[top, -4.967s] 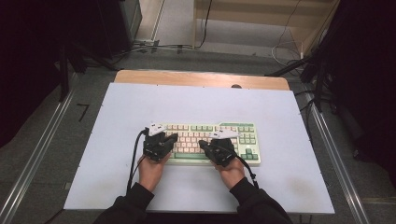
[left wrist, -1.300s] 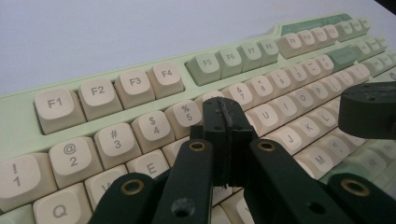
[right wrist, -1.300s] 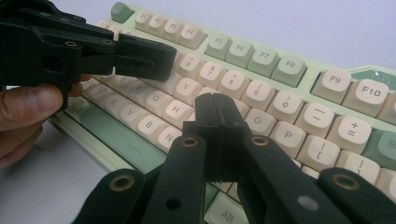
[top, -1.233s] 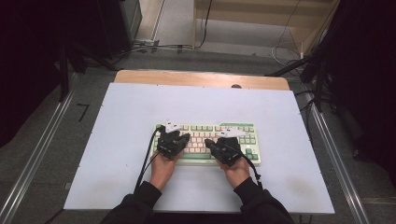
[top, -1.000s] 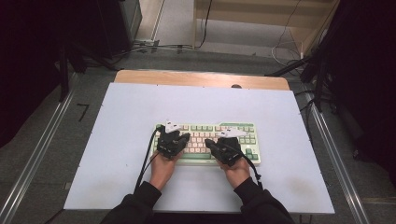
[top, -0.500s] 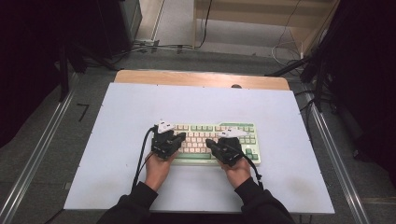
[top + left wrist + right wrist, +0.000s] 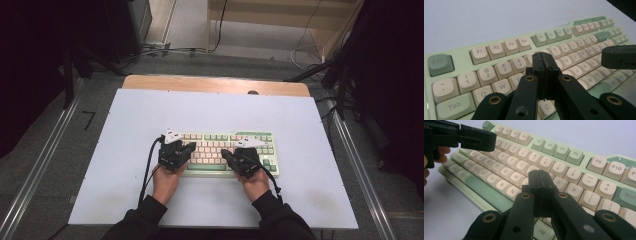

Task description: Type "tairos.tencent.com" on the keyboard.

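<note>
Keyboard (image 7: 227, 152), green and cream, lies at centre frame on the white table (image 7: 300, 120) in the high view with both grippers over its near edge; the left gripper (image 7: 545, 65) view shows clenched, empty jaws above the letter keys, the right gripper (image 7: 541, 182) view likewise, so any key pressing looks unfinished.

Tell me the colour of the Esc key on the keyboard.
The Esc key is a muted sage green, darker than the keyboard case; it shows best in the left gripper view.
</note>
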